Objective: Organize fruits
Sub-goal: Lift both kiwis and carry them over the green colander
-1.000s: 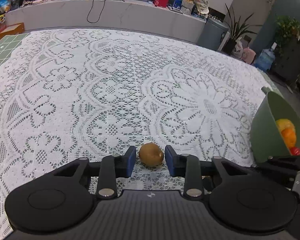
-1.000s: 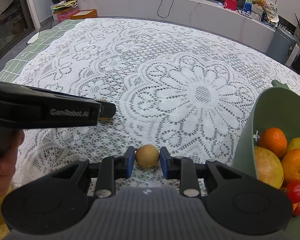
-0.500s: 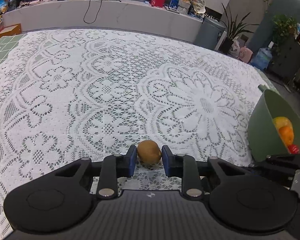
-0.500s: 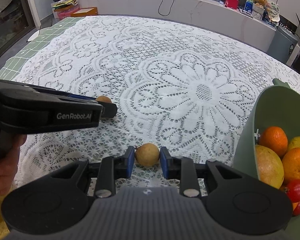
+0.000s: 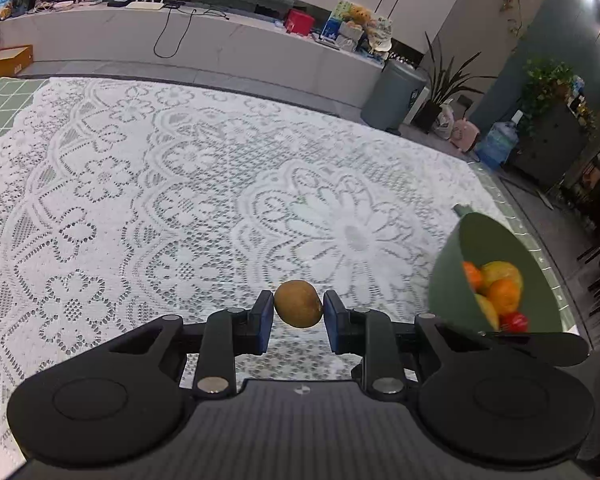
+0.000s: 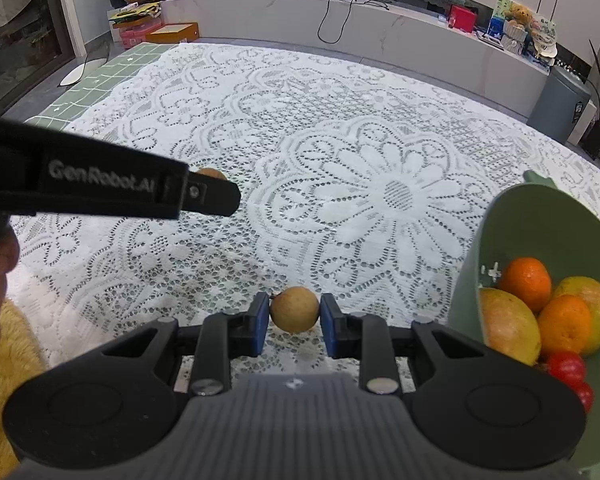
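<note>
Left gripper [image 5: 298,314]: you are pinching a kiwi [image 5: 298,303], clear of the bench for carrying.
Right gripper [image 6: 294,320]: you are clamping a round tan fruit [image 6: 294,309] beside the green bowl [image 6: 540,216].

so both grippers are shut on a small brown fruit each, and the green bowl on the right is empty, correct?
Not quite. The green bowl is not empty: the right wrist view shows oranges, a mango and small red fruit inside. The left gripper and right gripper each grip a brown fruit.

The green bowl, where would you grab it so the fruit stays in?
Best by the rim of the green bowl, at the bare near-left edge, coming from above. The wall is thin enough for the fingers, and the fruit lies piled low inside on the right. Both grippers are full now, though.
</note>
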The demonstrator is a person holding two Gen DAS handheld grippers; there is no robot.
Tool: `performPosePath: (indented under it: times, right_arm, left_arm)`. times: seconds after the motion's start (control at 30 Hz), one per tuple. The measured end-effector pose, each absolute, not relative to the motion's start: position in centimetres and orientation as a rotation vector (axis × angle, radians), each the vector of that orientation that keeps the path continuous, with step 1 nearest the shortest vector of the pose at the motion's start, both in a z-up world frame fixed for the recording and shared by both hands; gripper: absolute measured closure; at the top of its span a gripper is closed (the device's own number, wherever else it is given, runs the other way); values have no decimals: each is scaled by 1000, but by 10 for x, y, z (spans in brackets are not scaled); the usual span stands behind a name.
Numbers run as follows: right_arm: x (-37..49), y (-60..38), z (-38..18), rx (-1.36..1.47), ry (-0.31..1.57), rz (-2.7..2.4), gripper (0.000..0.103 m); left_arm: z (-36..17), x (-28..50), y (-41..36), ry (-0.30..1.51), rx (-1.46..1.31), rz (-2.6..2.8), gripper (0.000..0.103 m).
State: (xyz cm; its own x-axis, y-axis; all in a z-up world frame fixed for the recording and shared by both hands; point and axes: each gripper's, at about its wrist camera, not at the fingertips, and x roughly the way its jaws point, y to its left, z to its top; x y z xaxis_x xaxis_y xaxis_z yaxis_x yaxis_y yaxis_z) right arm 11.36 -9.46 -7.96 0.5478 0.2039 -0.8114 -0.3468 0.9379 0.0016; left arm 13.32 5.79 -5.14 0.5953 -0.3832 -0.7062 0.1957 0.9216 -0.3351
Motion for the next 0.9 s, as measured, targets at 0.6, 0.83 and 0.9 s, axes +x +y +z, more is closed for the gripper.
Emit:
performPosePath:
  times: [0.6,0.83,0.9]
  right_arm:
    - [66,-138,-29,-135,792,266,79]
    - [46,-168,-22,-108,757,209,79]
    - [41,-178,-21,-98,751,191,79]
  left_arm:
    - [-8,89,20,808,-135,-391,73]
    - [0,71,-5,797,-81,-427,73]
    - [2,66,-14,793,-63,-441,73]
